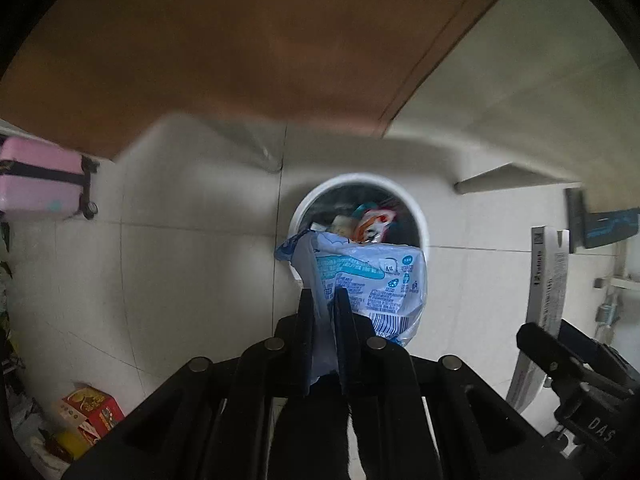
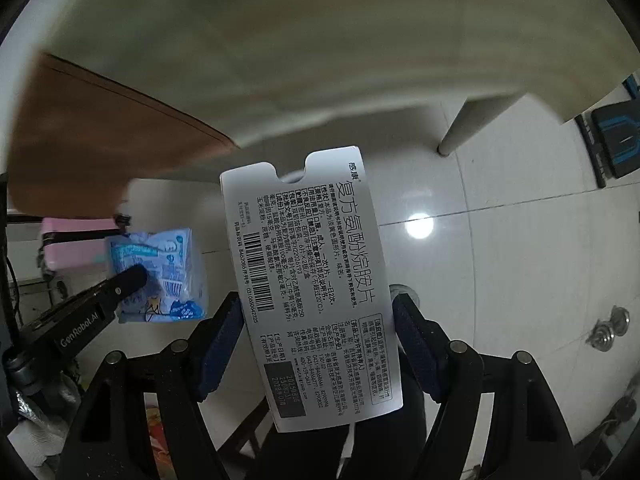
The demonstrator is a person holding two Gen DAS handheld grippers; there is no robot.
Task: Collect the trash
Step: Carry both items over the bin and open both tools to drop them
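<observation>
L gripper (image 1: 325, 300) is pinched narrow on a blue-white plastic wrapper (image 1: 372, 280), held in the air just in front of and above the white trash bin (image 1: 424, 232); wrapper overlaps the bin's near rim in left wrist view. R gripper (image 2: 318, 316) is clamped on a flat white medicine box (image 2: 312, 288), fingers (image 2: 222, 336) against both long edges, box upright w/ printed text and barcode facing the cam. Bin sits on the tiled floor (image 1: 180, 280) and already holds colourful wrappers (image 1: 370, 220). Left of bin, well apart: a red-yellow carton (image 1: 90, 410) near, a pink suitcase (image 1: 40, 178) farther. Beyond bin, a brown wooden panel (image 1: 220, 52).
</observation>
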